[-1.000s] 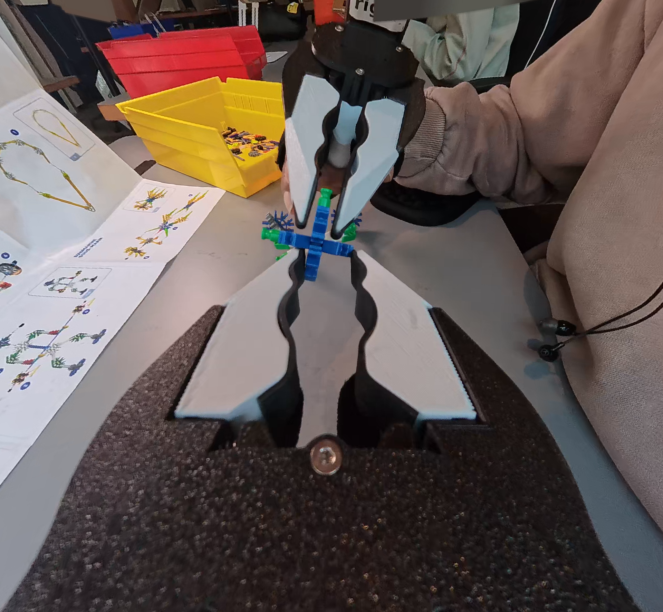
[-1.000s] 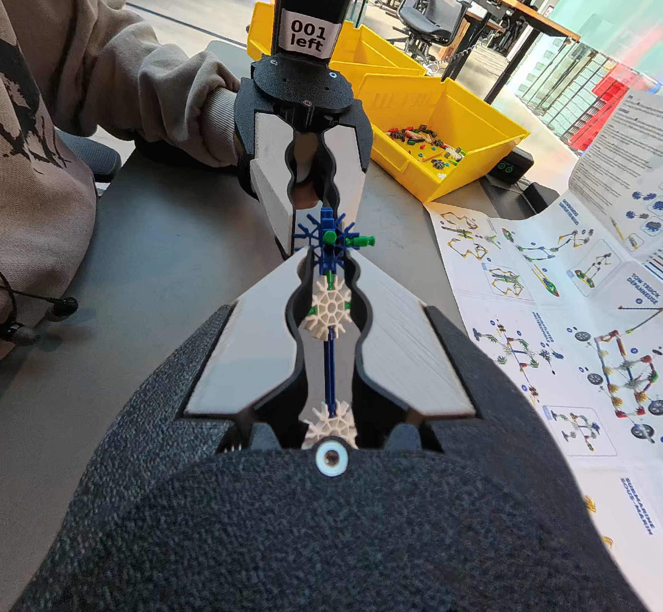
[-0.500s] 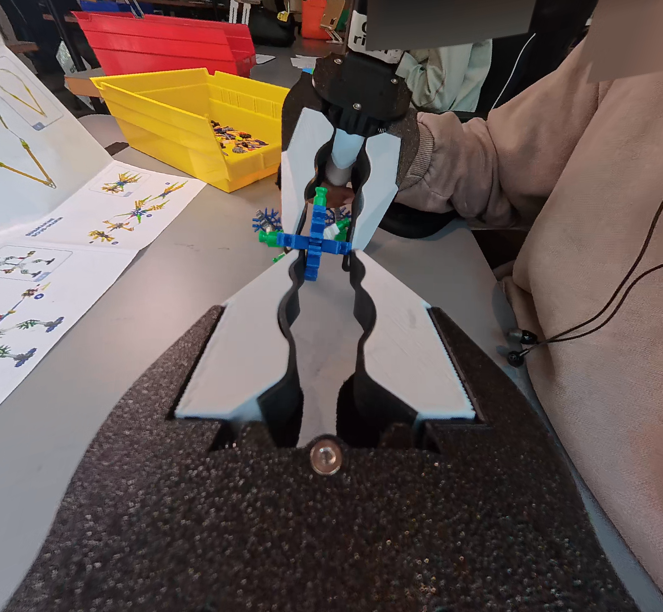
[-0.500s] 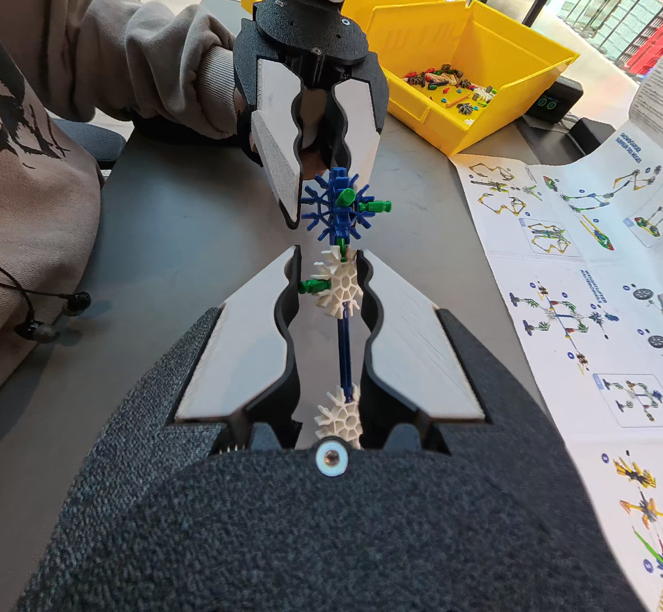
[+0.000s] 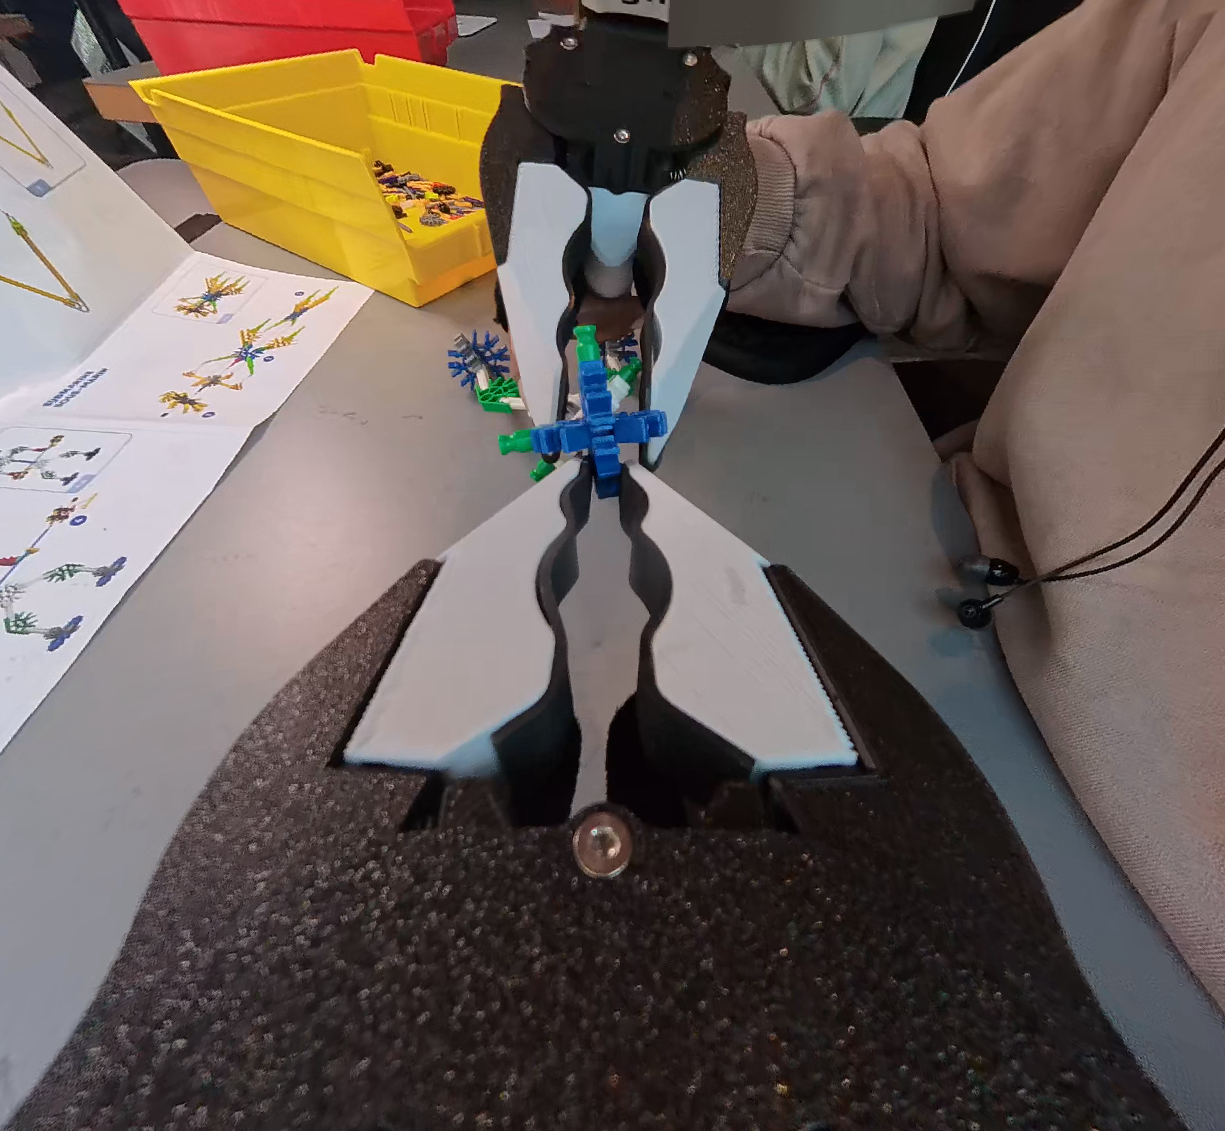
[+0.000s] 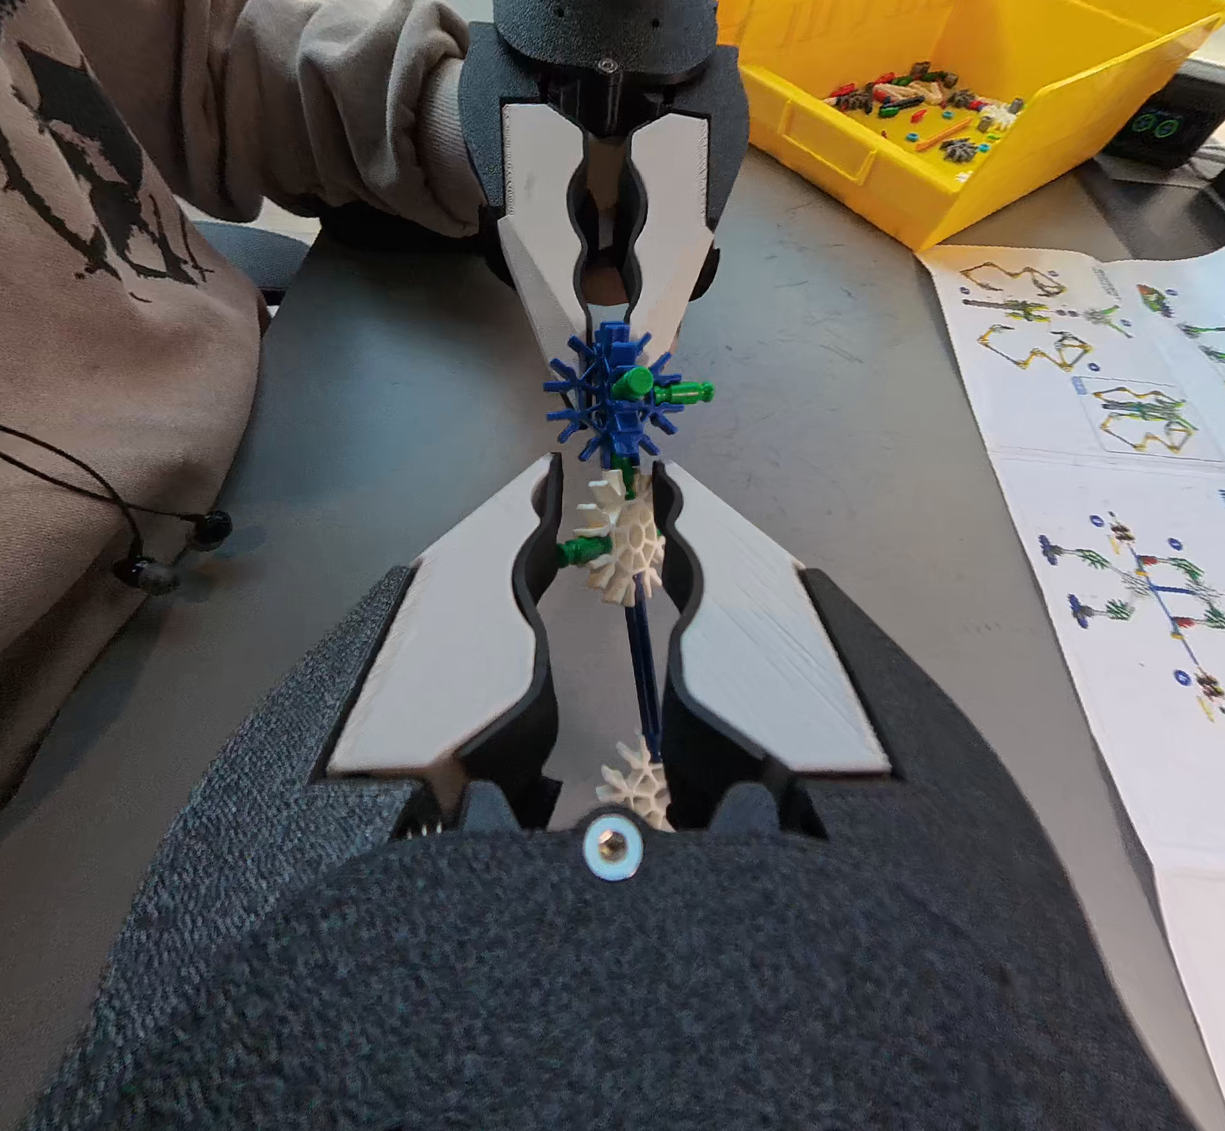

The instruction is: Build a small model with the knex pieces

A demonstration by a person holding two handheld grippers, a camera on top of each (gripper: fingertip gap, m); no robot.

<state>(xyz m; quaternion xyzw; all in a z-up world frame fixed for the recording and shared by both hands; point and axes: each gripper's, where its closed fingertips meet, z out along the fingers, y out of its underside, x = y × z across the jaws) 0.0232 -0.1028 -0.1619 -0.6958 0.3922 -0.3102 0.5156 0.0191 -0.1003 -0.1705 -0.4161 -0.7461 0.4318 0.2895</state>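
Grey counter (image 5: 795, 482) carries both my tools. Left tool (image 5: 604, 481) pinches the blue plastic snowflake connector (image 5: 593, 433), nearly closed. Right tool (image 6: 606, 469), tip-to-tip opposite, grips narrowly the white-connector-and-blue-rod toy assembly (image 6: 626, 552). That assembly touches the blue connector; whether they're locked together, I cannot tell. Beyond the connector sits a yellow plastic bin (image 5: 298, 171).

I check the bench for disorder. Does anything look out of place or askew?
Yes: a few loose toy pieces lie on the grey table, outside the yellow bin. The dark blue rod between the right tongs runs slightly aslant. No damage is visible.
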